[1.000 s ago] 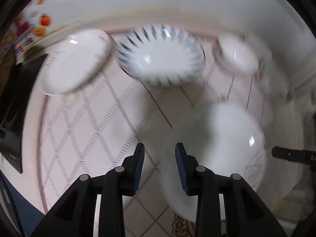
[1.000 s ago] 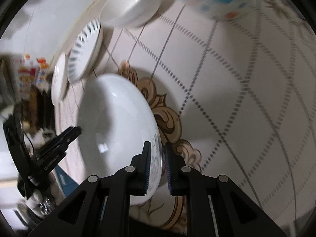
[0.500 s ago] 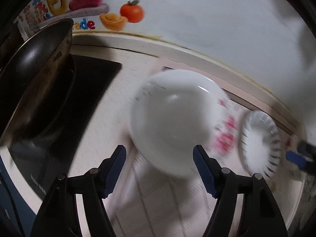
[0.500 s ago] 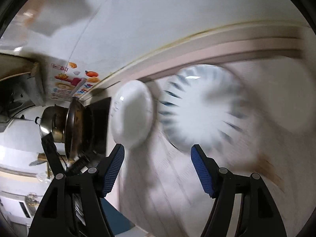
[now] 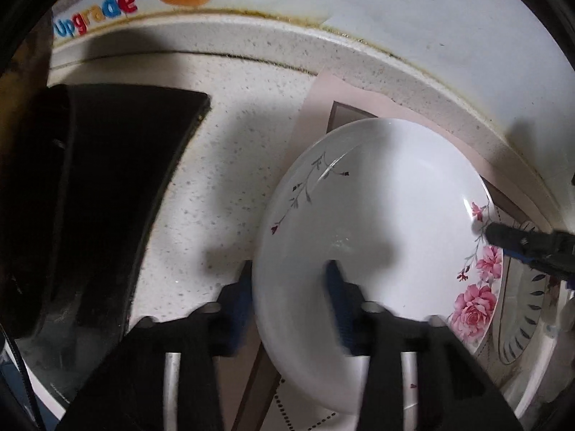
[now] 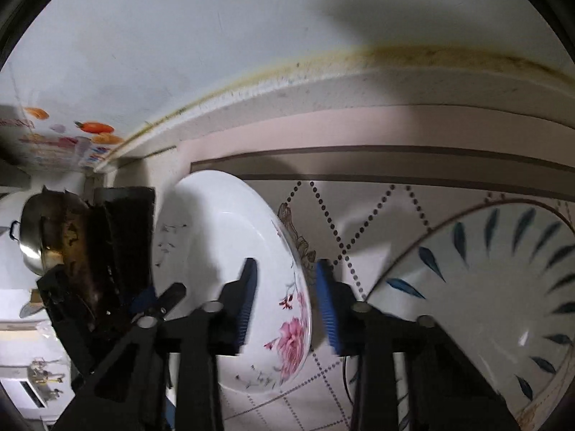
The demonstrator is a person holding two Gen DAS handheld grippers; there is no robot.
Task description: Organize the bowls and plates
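A white deep plate with pink flowers [image 5: 377, 215] lies on the patterned mat, close to the wall ledge. My left gripper [image 5: 289, 305] straddles its left rim, one pad outside and one inside. Its jaws are closing onto that rim. In the right wrist view the same plate [image 6: 222, 222] has its right rim between the pads of my right gripper [image 6: 285, 303], whose jaws are closing too. The right gripper's tip [image 5: 521, 240] shows at the plate's far rim. Part of the left gripper [image 6: 161, 305] is visible beyond the plate.
A white plate with blue leaf marks [image 6: 485, 287] lies just right of the flowered one, its rims near or under it. A black cooktop [image 5: 107, 179] with a metal pot [image 6: 36, 244] is to the left. The counter's raised ledge [image 5: 359, 57] and wall run behind.
Both grippers left the large white bowl and swept left along the counter. They opened wide on the way, then narrowed around opposite rims of the flowered plate.
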